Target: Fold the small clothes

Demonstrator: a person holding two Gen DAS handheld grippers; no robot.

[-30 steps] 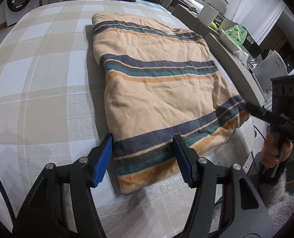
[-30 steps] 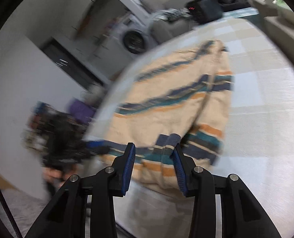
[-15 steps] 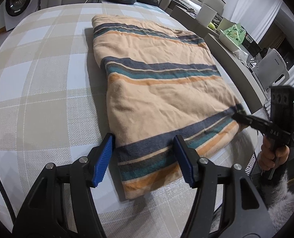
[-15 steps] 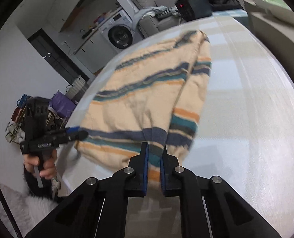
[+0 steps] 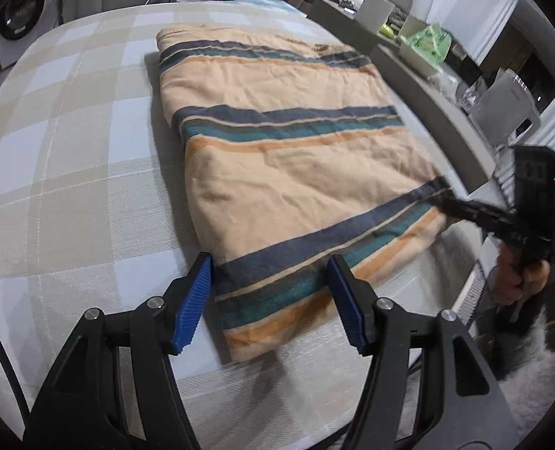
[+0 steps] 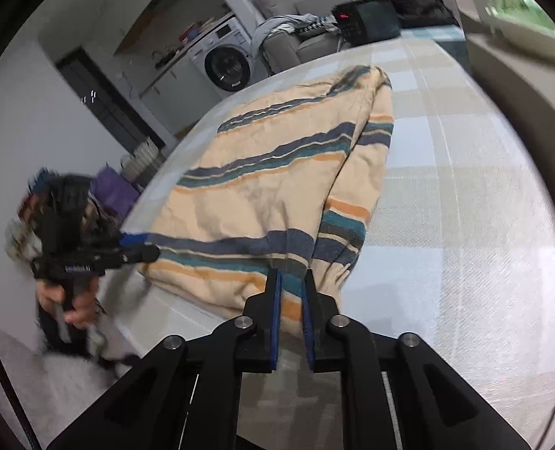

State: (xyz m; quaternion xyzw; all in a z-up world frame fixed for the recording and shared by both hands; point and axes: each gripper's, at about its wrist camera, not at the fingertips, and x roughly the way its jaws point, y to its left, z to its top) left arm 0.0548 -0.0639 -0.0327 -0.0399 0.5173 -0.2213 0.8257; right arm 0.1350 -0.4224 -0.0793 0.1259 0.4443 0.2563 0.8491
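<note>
My right gripper (image 6: 291,285) pinches the sweater's (image 5: 285,172) near hem, and my open left gripper (image 5: 270,277) hangs over the other corner.

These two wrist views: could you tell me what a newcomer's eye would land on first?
First, the peach sweater with navy, teal and orange stripes, lying flat across the checked tablecloth. Next, the right gripper pinched shut on the near hem corner, and the left gripper open astride the opposite corner.
</note>
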